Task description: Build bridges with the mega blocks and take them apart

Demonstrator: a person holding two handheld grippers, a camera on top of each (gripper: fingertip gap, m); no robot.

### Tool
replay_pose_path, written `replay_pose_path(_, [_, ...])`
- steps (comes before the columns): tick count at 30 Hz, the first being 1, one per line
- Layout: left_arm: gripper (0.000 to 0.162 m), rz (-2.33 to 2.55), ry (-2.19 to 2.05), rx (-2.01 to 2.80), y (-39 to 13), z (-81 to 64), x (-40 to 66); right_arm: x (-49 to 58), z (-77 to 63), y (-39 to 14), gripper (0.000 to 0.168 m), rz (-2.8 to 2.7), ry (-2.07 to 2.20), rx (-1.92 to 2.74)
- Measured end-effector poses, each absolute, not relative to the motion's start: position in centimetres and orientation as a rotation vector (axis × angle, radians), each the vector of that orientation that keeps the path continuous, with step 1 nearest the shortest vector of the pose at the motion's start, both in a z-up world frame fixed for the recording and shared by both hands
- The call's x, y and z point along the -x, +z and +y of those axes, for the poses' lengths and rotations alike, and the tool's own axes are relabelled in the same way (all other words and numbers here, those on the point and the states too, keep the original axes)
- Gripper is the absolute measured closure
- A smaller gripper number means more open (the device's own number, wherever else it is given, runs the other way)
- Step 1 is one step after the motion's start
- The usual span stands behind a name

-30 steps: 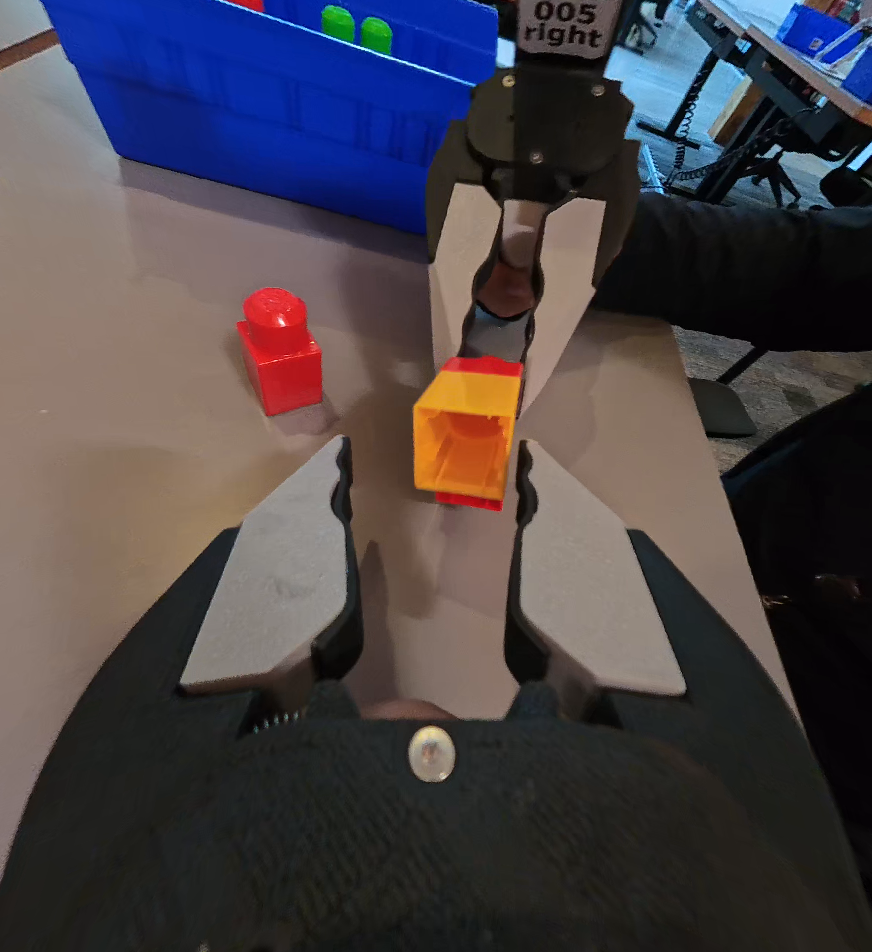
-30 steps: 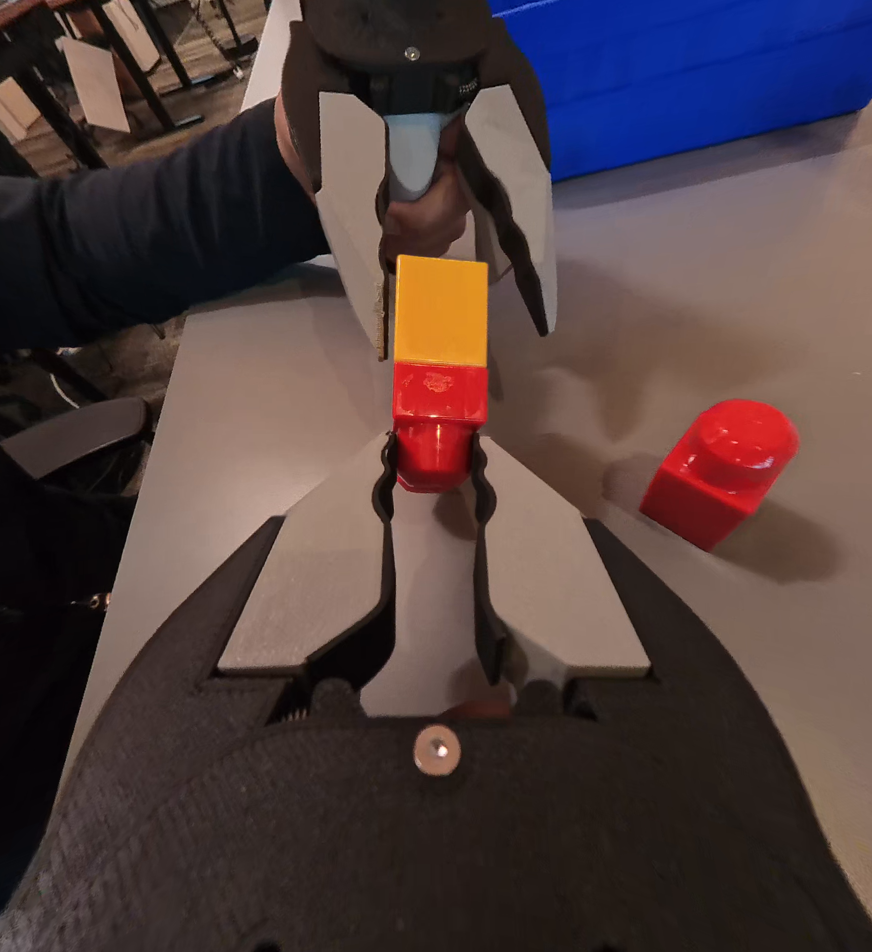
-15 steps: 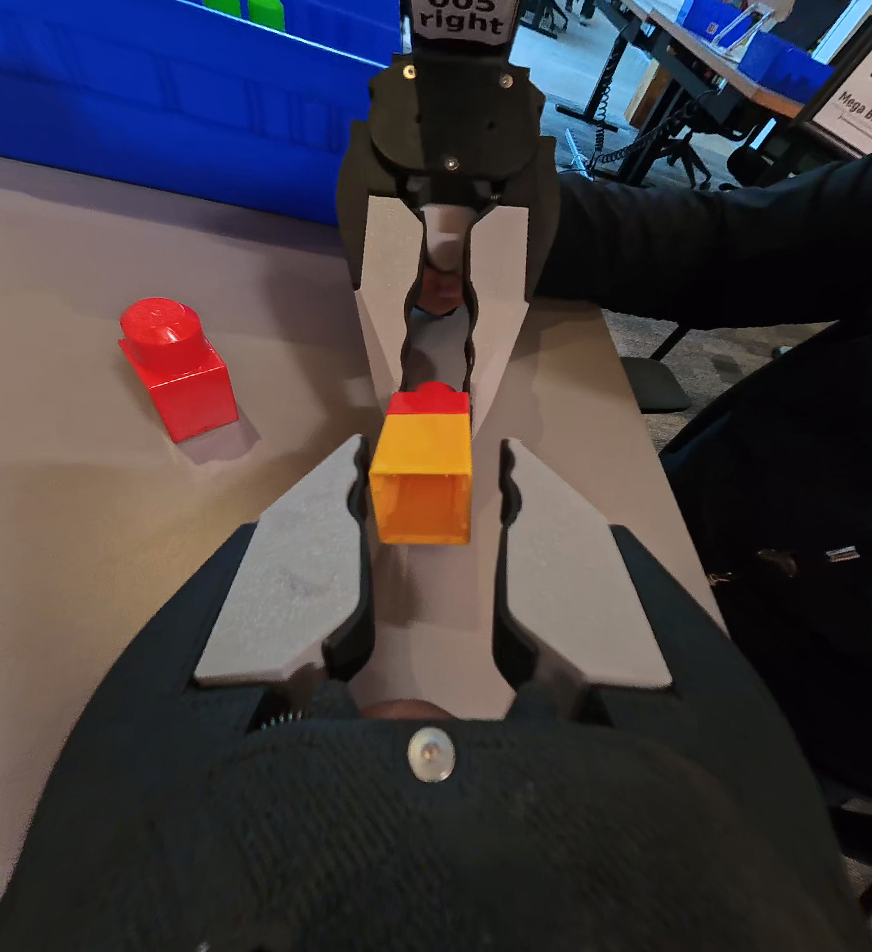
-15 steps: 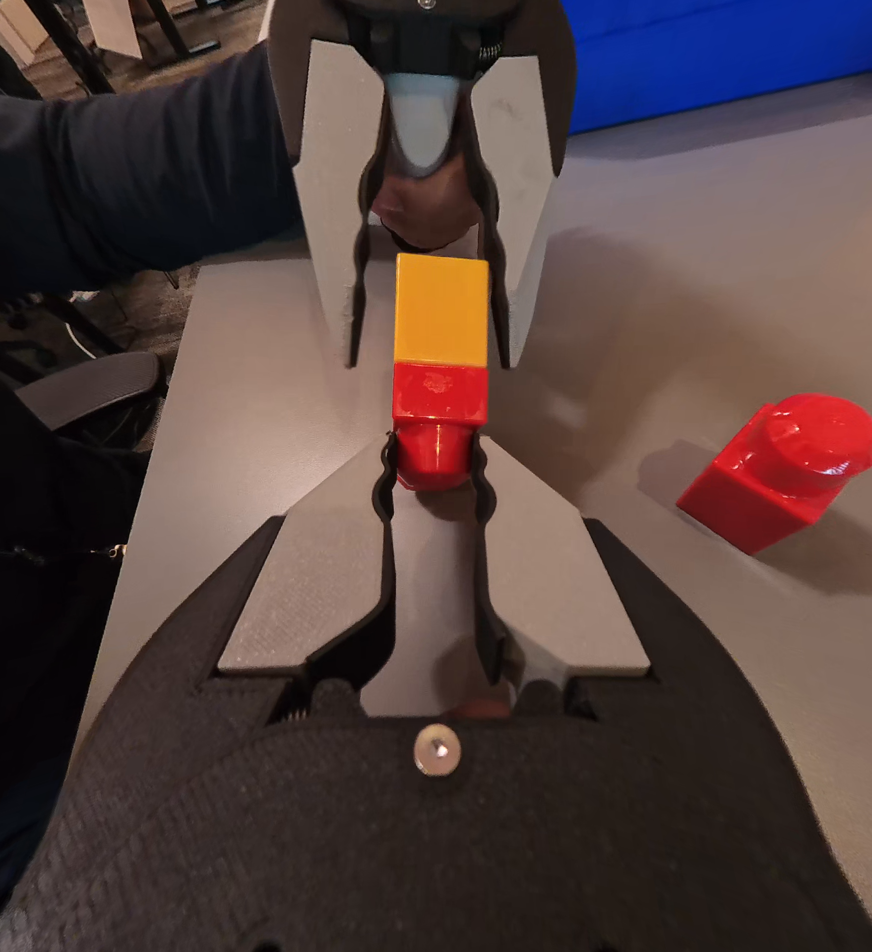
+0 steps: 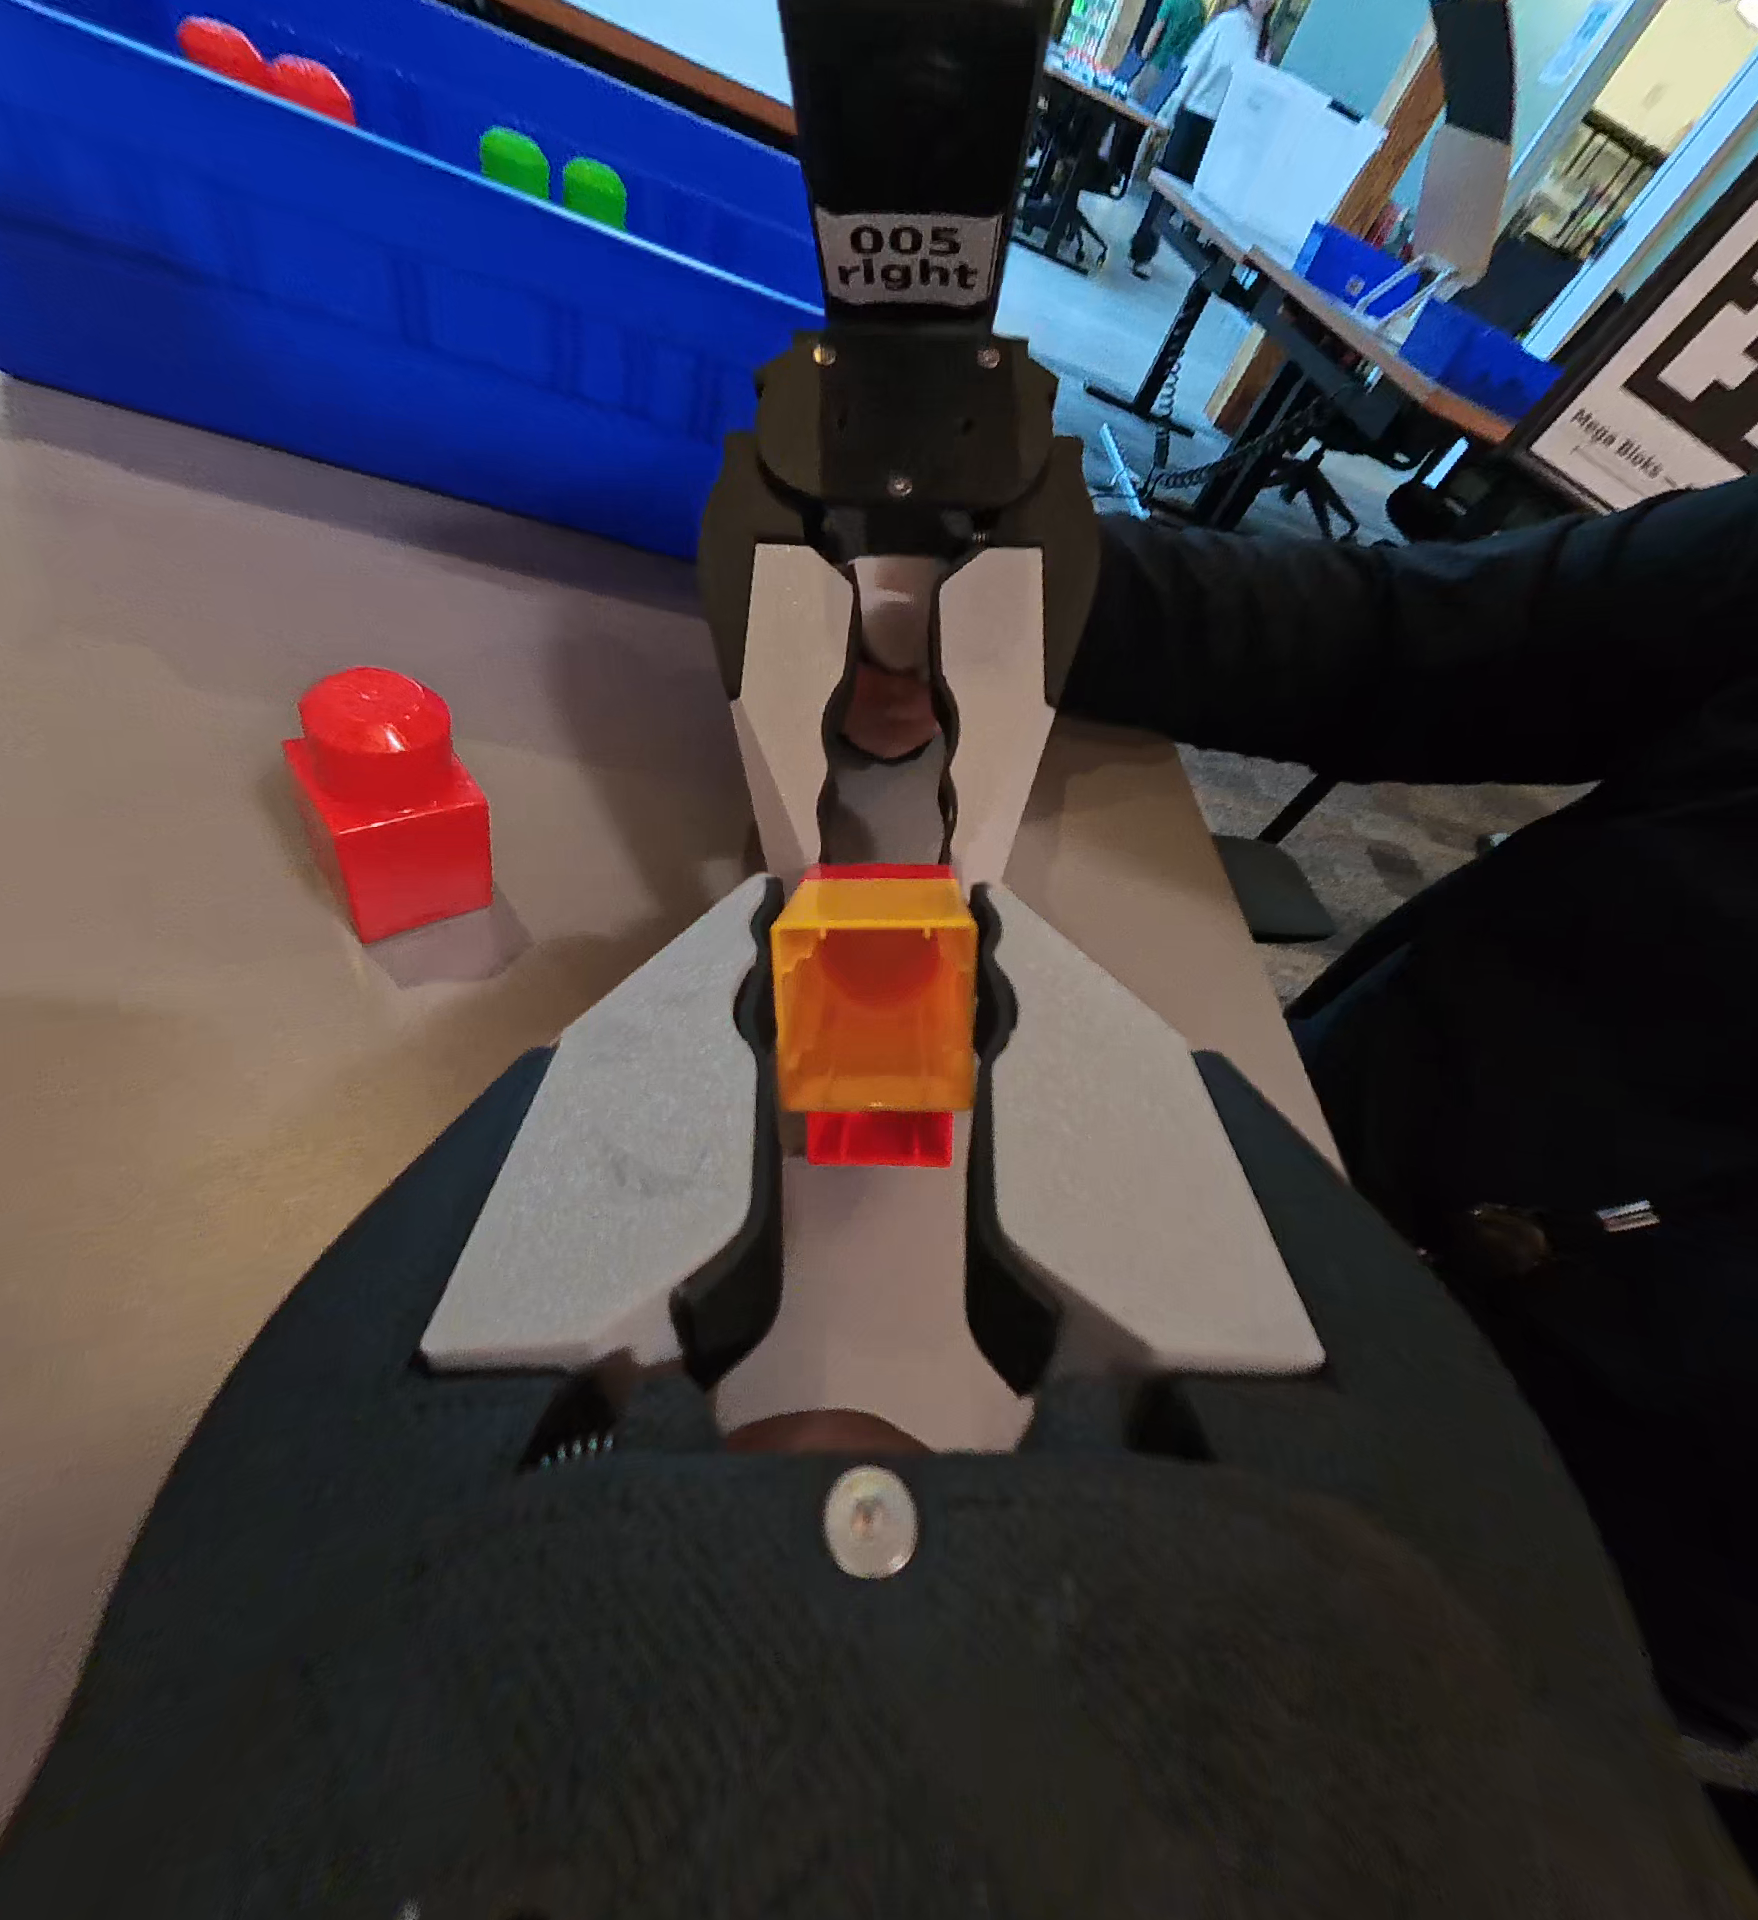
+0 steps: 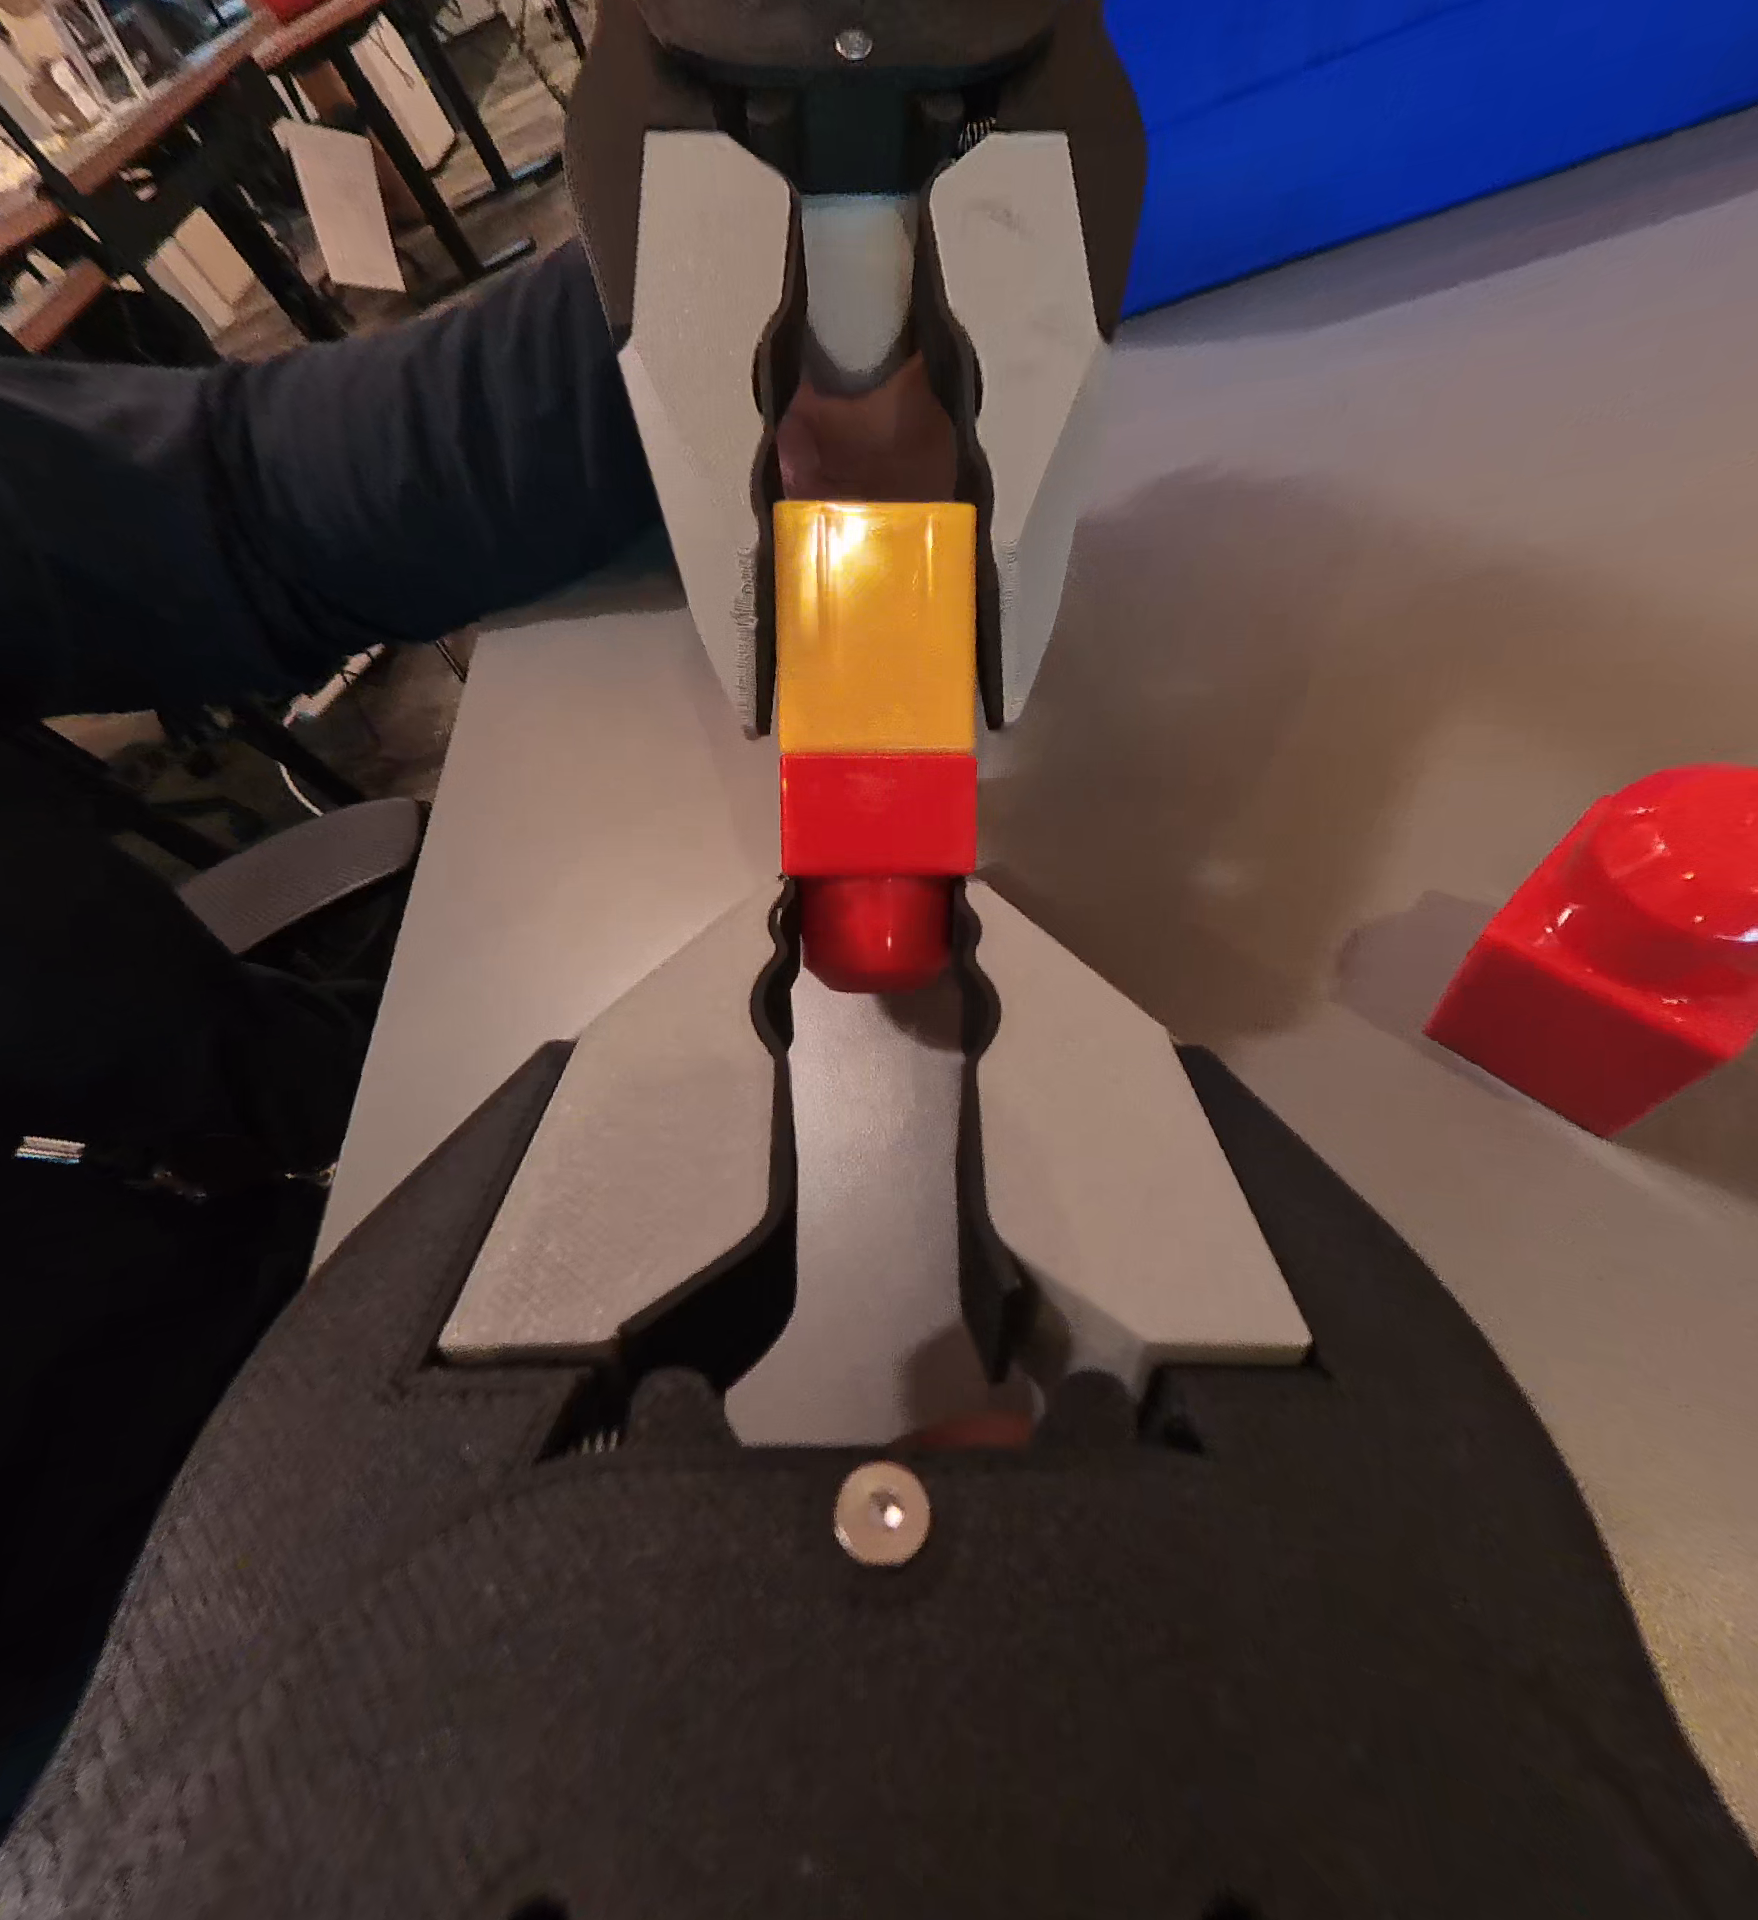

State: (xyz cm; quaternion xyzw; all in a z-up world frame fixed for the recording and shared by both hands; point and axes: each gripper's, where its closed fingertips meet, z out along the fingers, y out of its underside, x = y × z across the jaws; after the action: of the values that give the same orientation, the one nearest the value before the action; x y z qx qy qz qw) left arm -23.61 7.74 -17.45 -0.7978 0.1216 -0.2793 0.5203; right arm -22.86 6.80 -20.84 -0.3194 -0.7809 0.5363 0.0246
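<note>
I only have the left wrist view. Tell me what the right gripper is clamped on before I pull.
Observer: The right gripper pinches only the round stud of the red block, not its square body.
Operator: Report whether the two blocks are joined.
Observer: Joined. The orange block sits flush against the red block, with no gap at the seam.
Operator: Check my fingers from that side.
Observer: The left gripper has a finger pressed on each side of the orange block, and the tips stop just short of the red block.
</note>
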Motion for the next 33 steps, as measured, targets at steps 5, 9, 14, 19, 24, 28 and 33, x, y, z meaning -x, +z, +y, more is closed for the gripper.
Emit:
replay_pose_path(5, [0.129,0.268,-0.703,1.848,-16.1,7.6,23.8,23.0,6.5,-19.5,0.142,-2.347,1.814,1.002])
replay_pose_path(9, [0.129,0.257,-0.722,1.806,-15.3,7.6,23.8,22.9,6.3,-18.7,0.134,-2.322,1.935,1.024])
replay_pose_path(14, [0.128,0.237,-0.726,1.770,-14.6,7.7,23.8,23.3,6.4,-17.7,0.130,-2.243,1.988,1.012])
replay_pose_path(19, [0.128,0.208,-0.764,1.728,-14.2,7.9,23.9,23.3,6.5,-17.2,0.138,-2.213,1.923,0.959])
replay_pose_path(24, [0.128,0.174,-0.839,1.719,-14.4,8.1,23.5,22.9,6.6,-17.3,0.138,-2.245,1.926,0.978])
replay_pose_path(28, [0.128,0.164,-0.850,1.709,-14.4,8.4,23.3,22.7,6.1,-18.2,0.138,-2.297,1.886,0.973])
replay_pose_path(33, [0.128,0.173,-0.825,1.649,-12.4,8.2,23.4,22.8,5.8,-16.8,0.139,-2.251,1.950,0.934])
